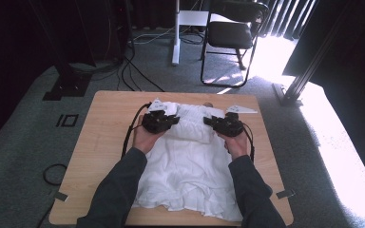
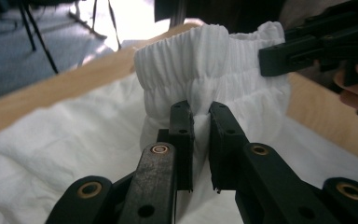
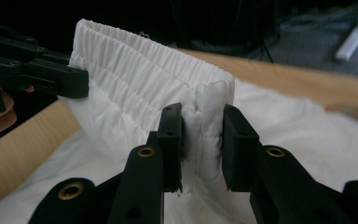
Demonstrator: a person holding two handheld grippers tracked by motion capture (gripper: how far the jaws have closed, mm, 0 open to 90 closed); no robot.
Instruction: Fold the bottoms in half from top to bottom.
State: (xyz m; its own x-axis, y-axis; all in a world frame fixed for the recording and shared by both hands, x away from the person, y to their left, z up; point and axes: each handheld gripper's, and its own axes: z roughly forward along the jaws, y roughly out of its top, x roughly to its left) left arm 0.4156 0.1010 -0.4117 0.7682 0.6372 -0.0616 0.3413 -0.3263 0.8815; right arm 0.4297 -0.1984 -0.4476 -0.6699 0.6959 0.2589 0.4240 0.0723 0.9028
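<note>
A white garment (image 1: pixel 190 166) with a gathered elastic waistband lies spread on the wooden table (image 1: pixel 104 123). Its waistband end is lifted at the far side, between the two hands. My left gripper (image 1: pixel 173 119) pinches the waistband's left end; in the left gripper view the jaws (image 2: pixel 200 109) press a fold of the ribbed band (image 2: pixel 186 60). My right gripper (image 1: pixel 208 121) pinches the right end, and its jaws (image 3: pixel 203 112) squeeze a thick fold of the band (image 3: pixel 135 70). Each gripper view shows the other gripper (image 2: pixel 270 60) (image 3: pixel 81 84) gripping the far end of the band.
Bare wood runs along the table's left and right edges. A black folding chair (image 1: pixel 233 33) stands on the grey carpet beyond the table. A cable loop (image 1: pixel 52 173) lies on the floor at the left. Dark stands and frames rise at both back corners.
</note>
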